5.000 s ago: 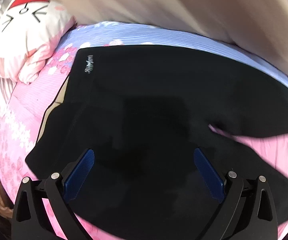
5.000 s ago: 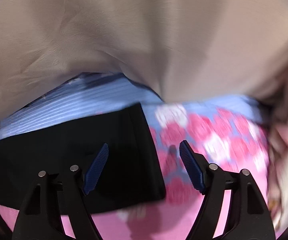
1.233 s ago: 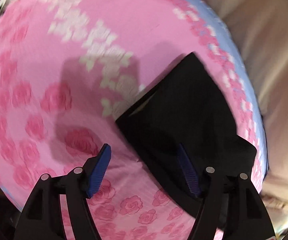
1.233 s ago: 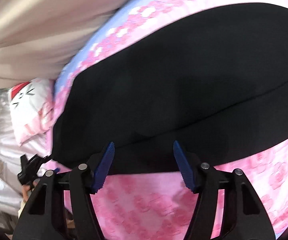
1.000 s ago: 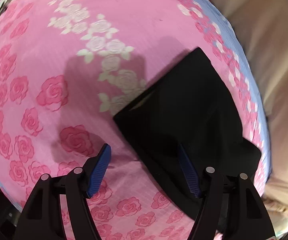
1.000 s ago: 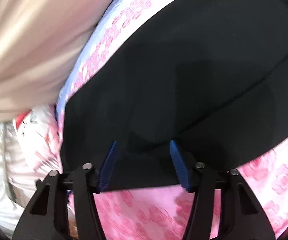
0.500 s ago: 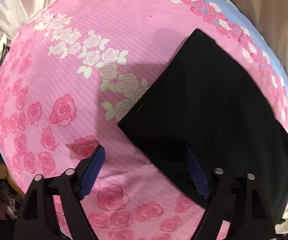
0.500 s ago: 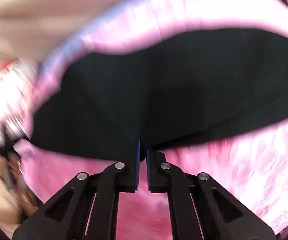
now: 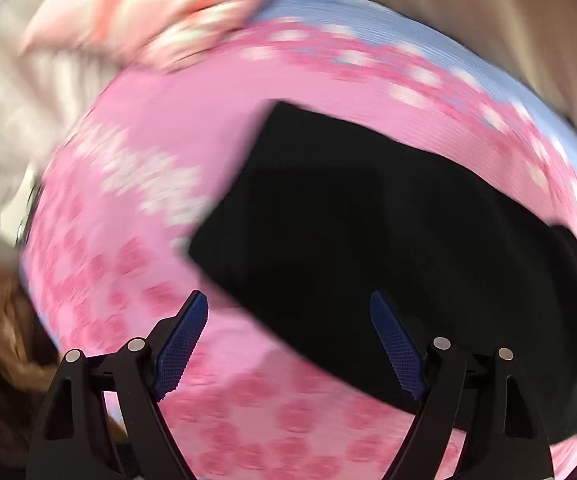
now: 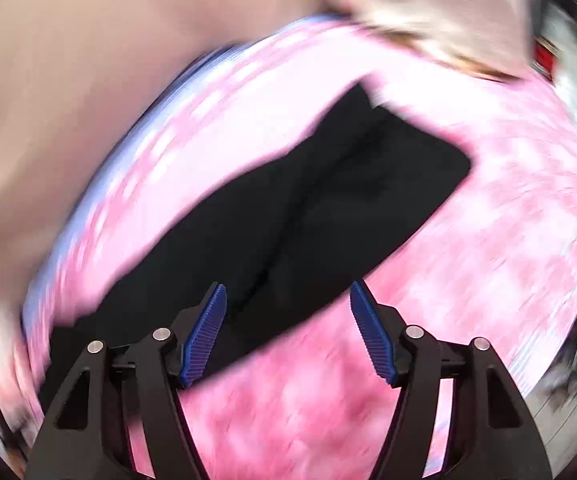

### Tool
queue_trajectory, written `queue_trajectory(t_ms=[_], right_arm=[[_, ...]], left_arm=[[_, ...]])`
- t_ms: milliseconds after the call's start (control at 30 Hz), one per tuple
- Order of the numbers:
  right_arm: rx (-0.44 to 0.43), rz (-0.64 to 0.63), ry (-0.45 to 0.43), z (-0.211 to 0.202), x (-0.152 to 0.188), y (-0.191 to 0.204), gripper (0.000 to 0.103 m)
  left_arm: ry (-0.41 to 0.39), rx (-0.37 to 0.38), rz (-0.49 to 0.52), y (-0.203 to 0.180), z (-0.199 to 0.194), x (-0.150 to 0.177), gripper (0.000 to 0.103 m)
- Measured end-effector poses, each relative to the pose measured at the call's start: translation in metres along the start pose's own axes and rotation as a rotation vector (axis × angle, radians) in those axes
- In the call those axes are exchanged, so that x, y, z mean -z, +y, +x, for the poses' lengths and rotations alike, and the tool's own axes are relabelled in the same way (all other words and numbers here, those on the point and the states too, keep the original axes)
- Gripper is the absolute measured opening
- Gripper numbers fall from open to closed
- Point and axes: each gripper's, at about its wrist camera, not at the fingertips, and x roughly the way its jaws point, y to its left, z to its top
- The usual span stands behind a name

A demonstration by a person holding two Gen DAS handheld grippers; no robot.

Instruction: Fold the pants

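Both the left gripper point(image 9: 288, 344) & right gripper point(image 10: 288, 332) are wide open w/ nothing held, above black pants point(image 9: 388, 232) on the pink bed point(image 9: 136, 168).

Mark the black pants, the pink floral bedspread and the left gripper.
black pants point(image 9: 368, 220), left wrist view, middle of the fabric
pink floral bedspread point(image 9: 136, 216), left wrist view, bare patch
left gripper point(image 9: 288, 340), left wrist view, between the open jaws

A pink rose-print bedsheet point(image 9: 128, 240) with a blue striped edge point(image 9: 368, 12) covers the bed, a blurred pink-and-white pillow point(image 9: 148, 20) beside beige curtains point(image 10: 68, 80).
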Motion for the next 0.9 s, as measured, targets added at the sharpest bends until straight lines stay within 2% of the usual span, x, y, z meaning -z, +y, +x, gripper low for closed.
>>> queue_trajectory(t_ms=[67,133,200,267,333,367,400,433,467,533,600,633,667,700,733,767,833,867,900], right_arm=[[-0.003,0.136,-0.014,0.010,-0.032,-0.026,0.065],[-0.013,0.236,-0.004,0.026,-0.054,-0.030,0.066],[-0.031,0.280,0.031,0.045,-0.067,-0.017,0.076],[0.000,0.270,0.066,0.065,-0.079,-0.004,0.077],[0.063,0.158,0.108,0.085,-0.086,0.007,0.029],[0.131,0.058,0.143,0.100,-0.090,0.018,0.011],[0.132,0.041,0.132,0.100,-0.093,0.023,0.008],[0.075,0.048,0.104,0.090,-0.097,0.028,0.007],[-0.041,0.043,0.021,0.063,-0.107,0.036,0.007],[-0.178,-0.030,-0.143,0.004,-0.109,0.043,0.007],[-0.163,-0.047,-0.176,-0.011,-0.099,0.020,0.009],[-0.119,-0.047,-0.145,0.000,-0.094,0.006,0.012],[-0.019,-0.036,-0.044,0.029,-0.082,-0.023,0.019],[0.058,-0.007,0.052,0.052,-0.072,-0.047,0.019],[0.091,0.038,0.117,0.066,-0.061,-0.066,0.018],[0.022,0.082,0.082,0.062,-0.053,-0.079,0.021],[0.008,0.128,0.026,0.045,-0.049,-0.085,0.036],[0.000,0.154,-0.003,0.038,-0.049,-0.088,0.049],[-0.002,0.166,-0.019,0.034,-0.049,-0.089,0.054]], left_arm=[[0.013,-0.044,0.076,-0.031,0.007,0.005,0.081],[0.051,-0.104,0.135,-0.059,0.020,0.014,0.081],[0.081,-0.131,0.147,-0.072,0.025,0.021,0.081],[0.093,-0.152,0.146,-0.078,0.031,0.024,0.081],[0.085,-0.172,0.141,-0.078,0.035,0.024,0.085],[0.085,-0.185,0.141,-0.078,0.035,0.025,0.086],[0.087,-0.189,0.142,-0.079,0.035,0.025,0.086],[0.092,-0.190,0.144,-0.077,0.035,0.024,0.086],[0.098,-0.187,0.144,-0.076,0.035,0.024,0.086],[0.105,-0.179,0.140,-0.074,0.034,0.024,0.087],[0.109,-0.160,0.126,-0.069,0.036,0.025,0.087],[0.108,-0.151,0.116,-0.066,0.036,0.026,0.088],[0.107,-0.147,0.109,-0.065,0.037,0.026,0.090],[0.105,-0.153,0.101,-0.063,0.038,0.027,0.094],[0.102,-0.168,0.099,-0.062,0.039,0.027,0.098],[0.104,-0.168,0.110,-0.062,0.039,0.026,0.098],[0.106,-0.166,0.126,-0.062,0.039,0.026,0.098],[0.106,-0.163,0.128,-0.061,0.039,0.027,0.098],[0.103,-0.160,0.125,-0.060,0.040,0.027,0.098]])
